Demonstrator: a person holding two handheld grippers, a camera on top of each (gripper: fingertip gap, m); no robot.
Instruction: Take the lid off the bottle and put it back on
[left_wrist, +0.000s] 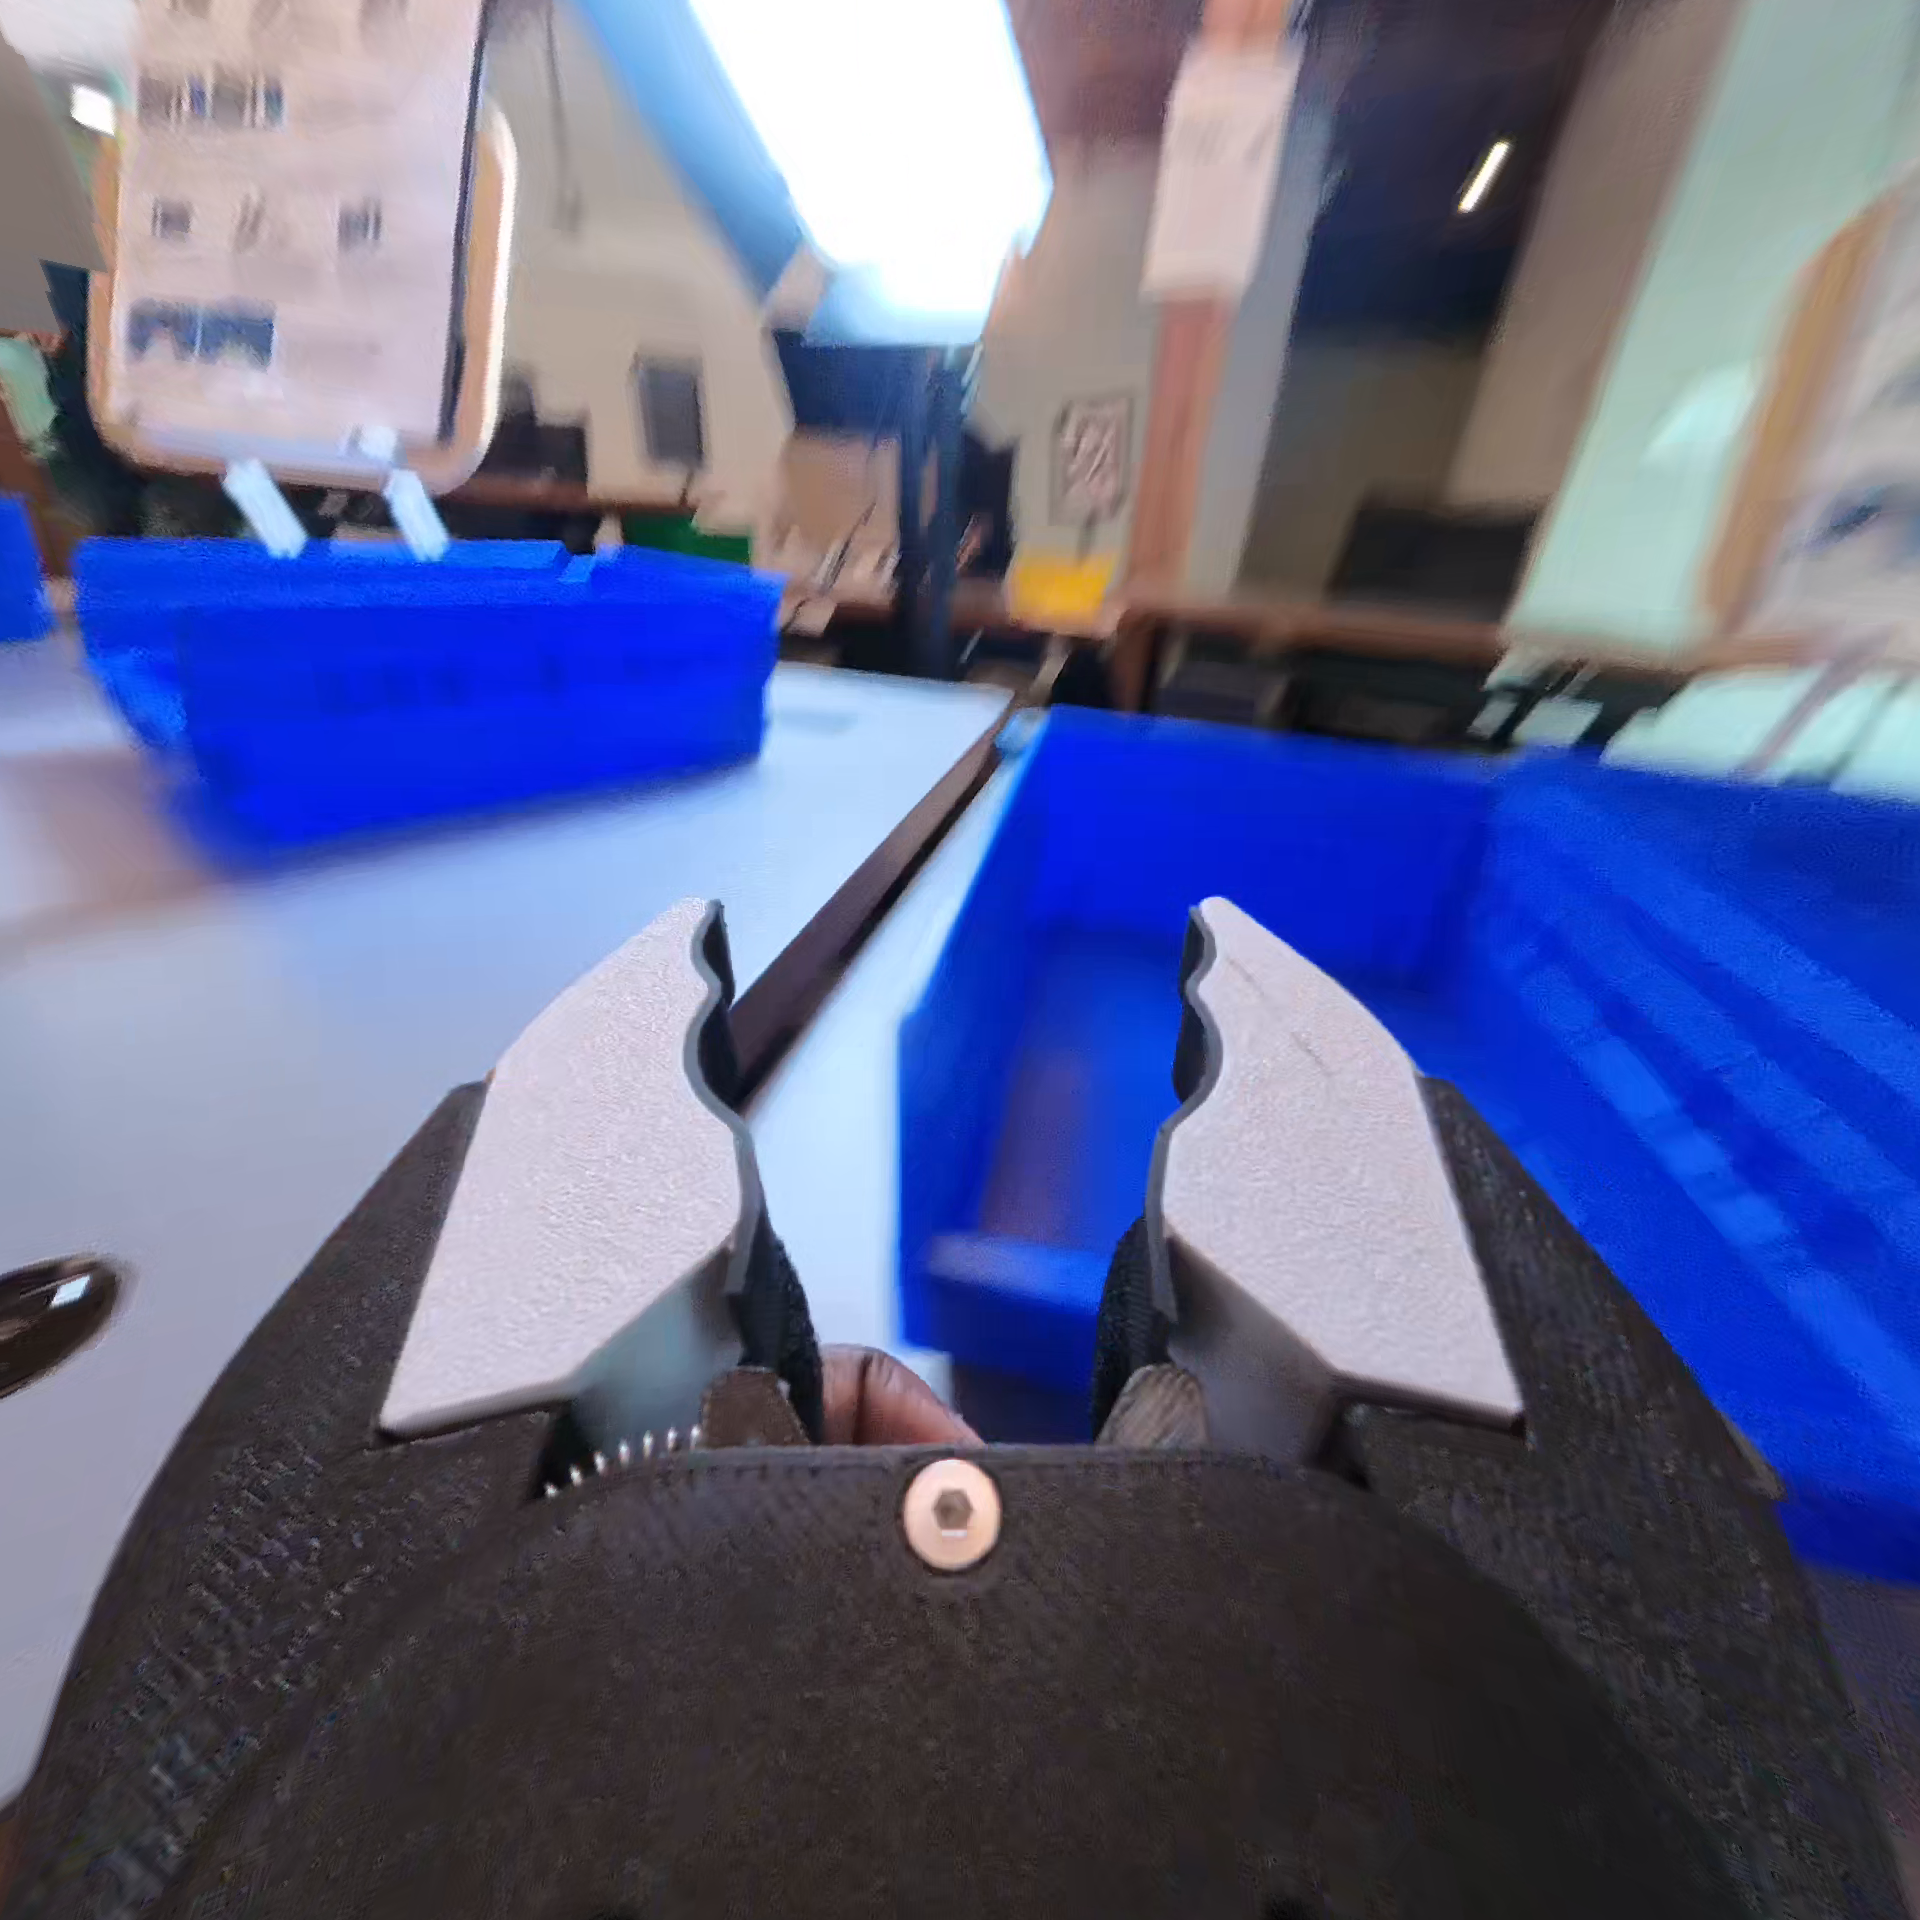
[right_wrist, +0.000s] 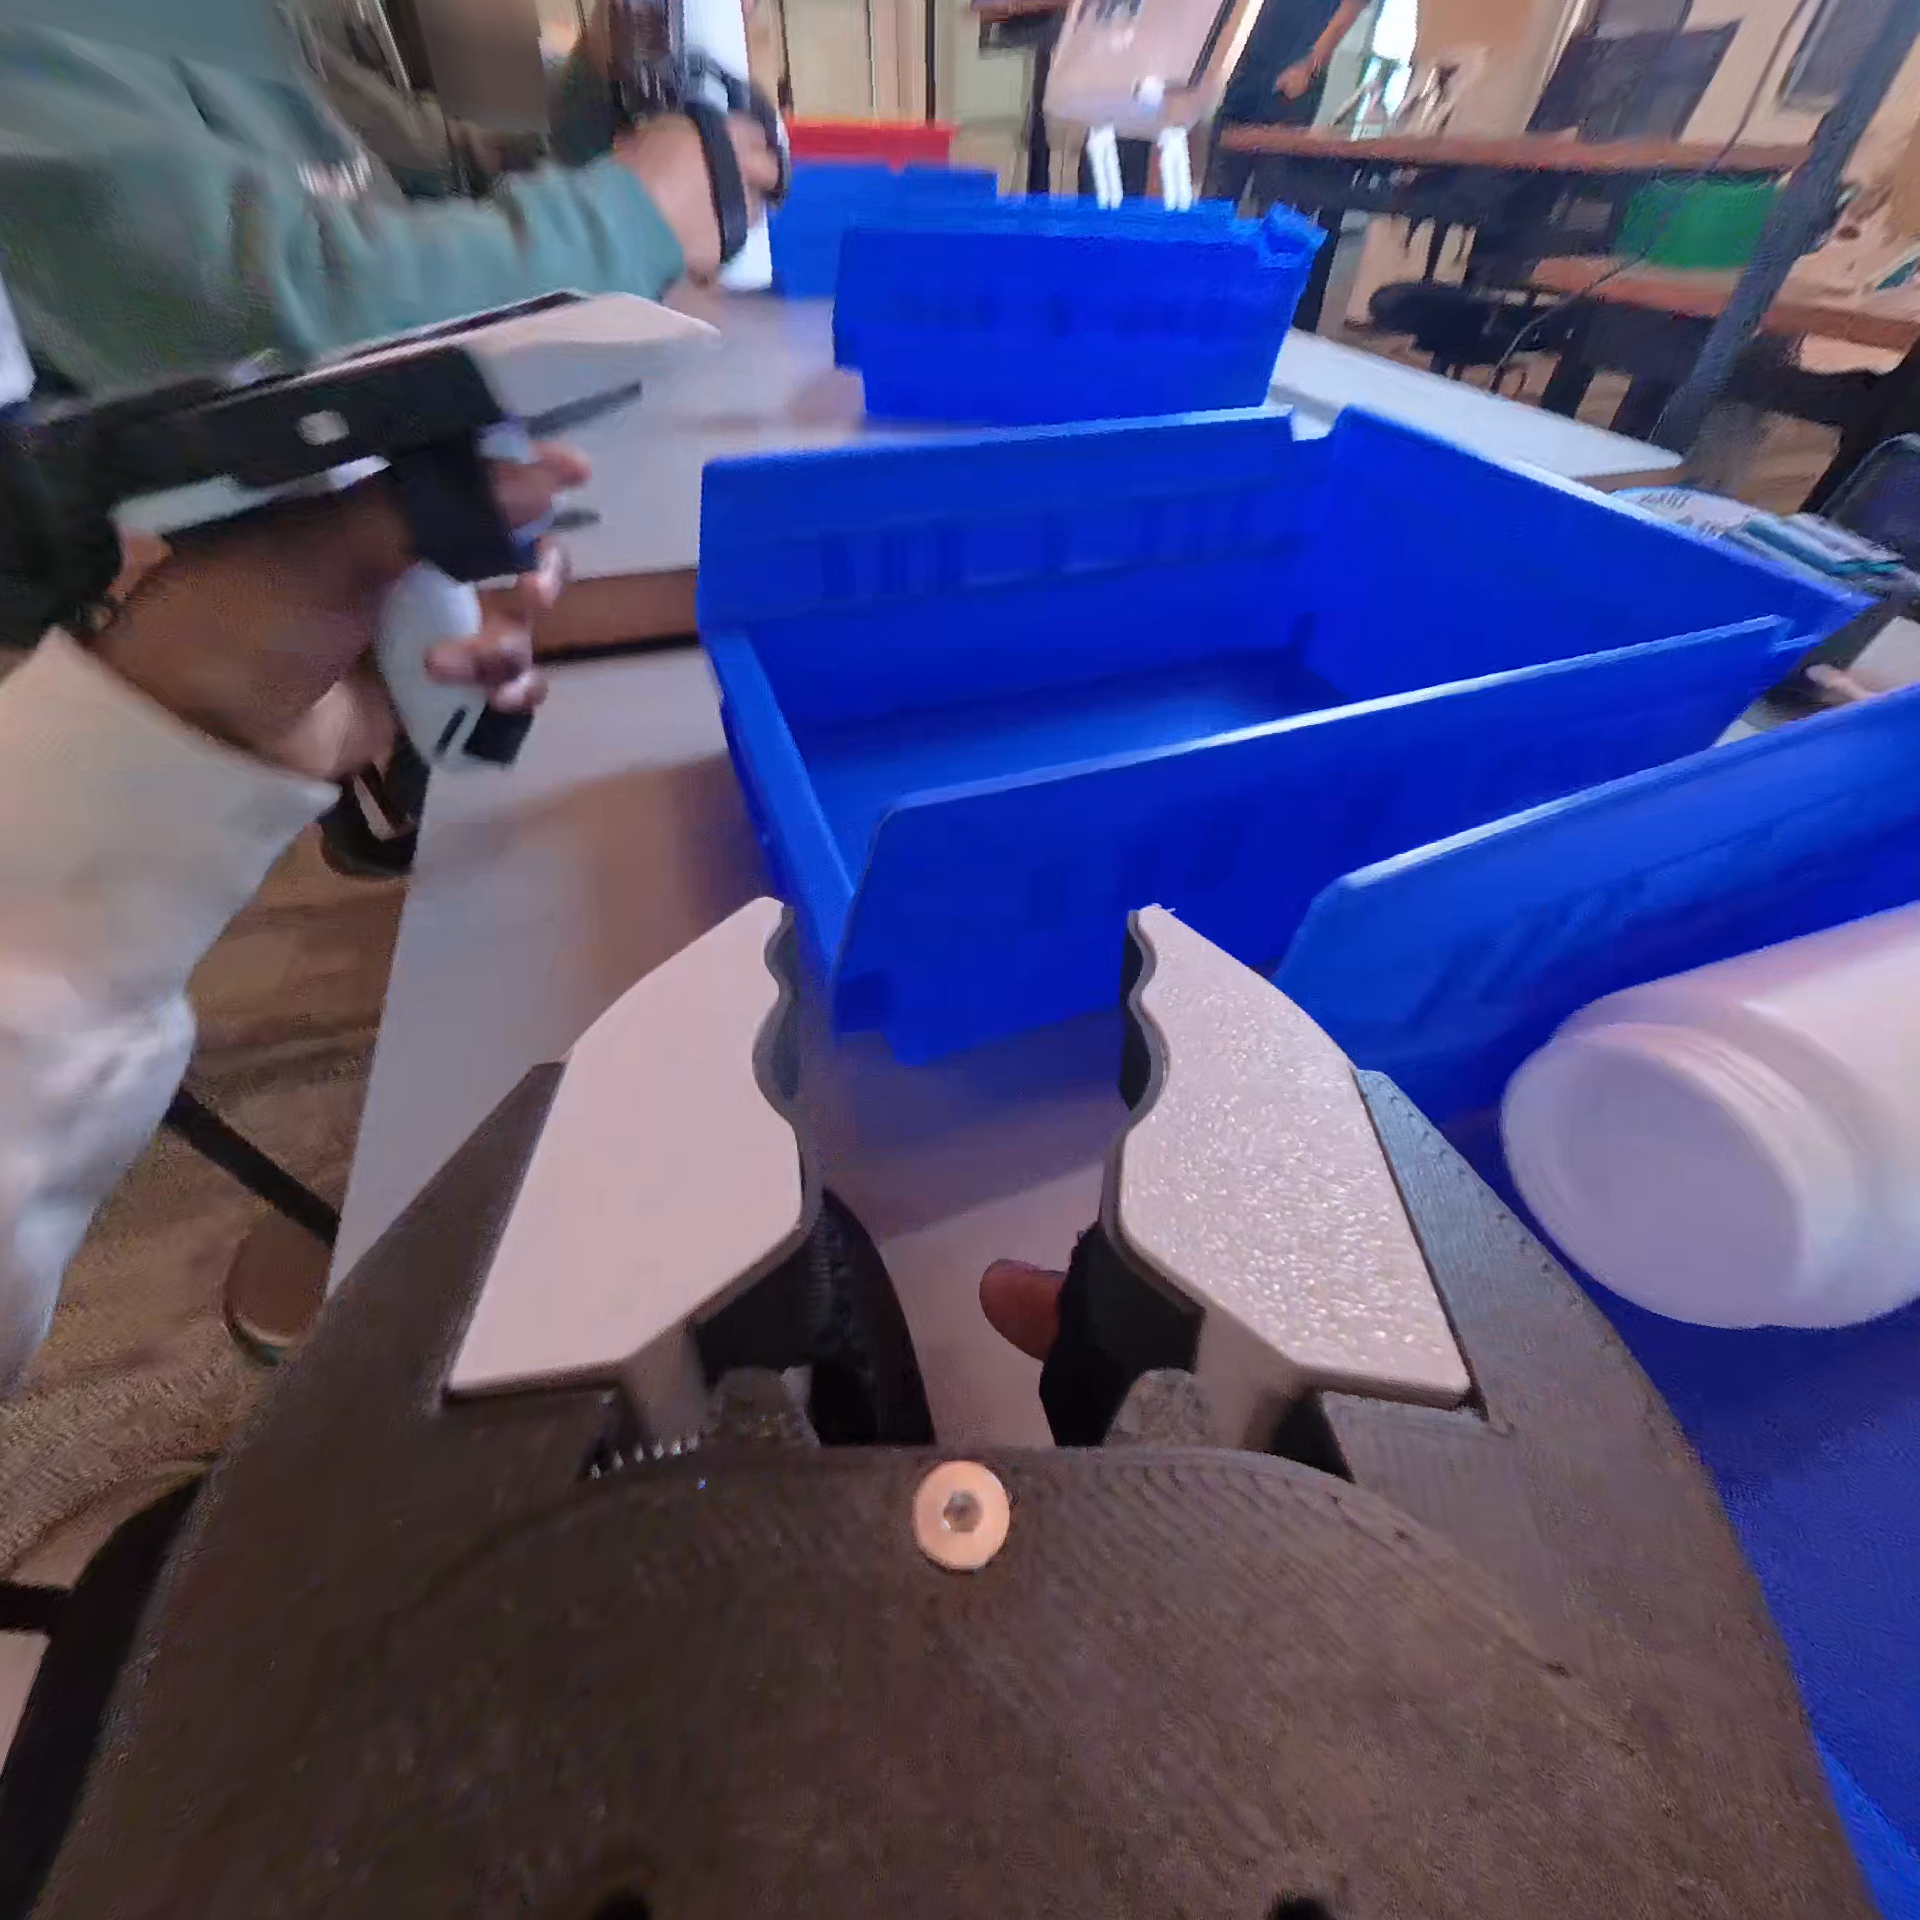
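A white bottle (right_wrist: 1787, 1122) with its white lid (right_wrist: 1652, 1174) on lies on its side in a blue bin at the right of the right wrist view. My right gripper (right_wrist: 956, 925) is open and empty, to the left of the bottle and pointing at another blue bin. My left gripper (left_wrist: 956, 914) is open and empty above the grey table; the bottle does not show in the left wrist view. The left gripper also shows at the far left of the right wrist view (right_wrist: 665, 343), held in a hand.
An empty blue bin (right_wrist: 1195, 831) stands ahead of the right gripper; it also shows in the left wrist view (left_wrist: 1299, 987). Another blue bin (left_wrist: 436, 686) stands farther back on the grey table (left_wrist: 260, 1039). A second person's arm (right_wrist: 312, 208) reaches over the far table.
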